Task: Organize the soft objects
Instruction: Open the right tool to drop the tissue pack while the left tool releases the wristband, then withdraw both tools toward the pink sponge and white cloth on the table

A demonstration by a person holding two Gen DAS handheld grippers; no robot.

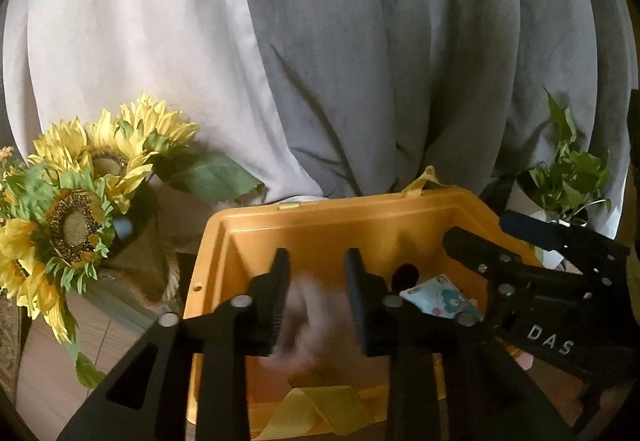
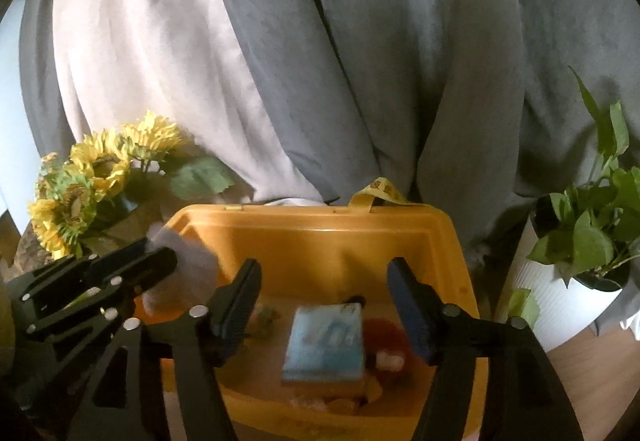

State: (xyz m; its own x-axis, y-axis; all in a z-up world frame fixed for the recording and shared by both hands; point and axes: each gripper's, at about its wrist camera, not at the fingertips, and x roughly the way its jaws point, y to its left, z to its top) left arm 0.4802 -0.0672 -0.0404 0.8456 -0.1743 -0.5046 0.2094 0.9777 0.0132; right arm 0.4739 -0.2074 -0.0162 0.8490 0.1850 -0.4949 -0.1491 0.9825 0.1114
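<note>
My left gripper [image 1: 318,297] stands parted over the orange bin [image 1: 256,237], a blurred pale plush [image 1: 300,317] loose between its jaws. My right gripper [image 2: 324,305], at three o'clock, gapes empty above a blue pouch [image 2: 324,341] (bin floor).

The supporting surface is showing as a wood-toned floor or low platform [image 2: 592,365], visible only in strips at the frame edges; which of the two cannot be told. A yellow plastic bin [image 2: 320,237] is sitting on it, open at the top, with a yellow strap at its far rim. To the bin's left, a bunch of sunflowers [image 1: 76,201] is standing in a burlap-wrapped holder [image 1: 148,273]. To the bin's right, a white ribbed pot [image 2: 560,305] holding a leafy green plant is resting on the wood, apart from the bin.
</note>
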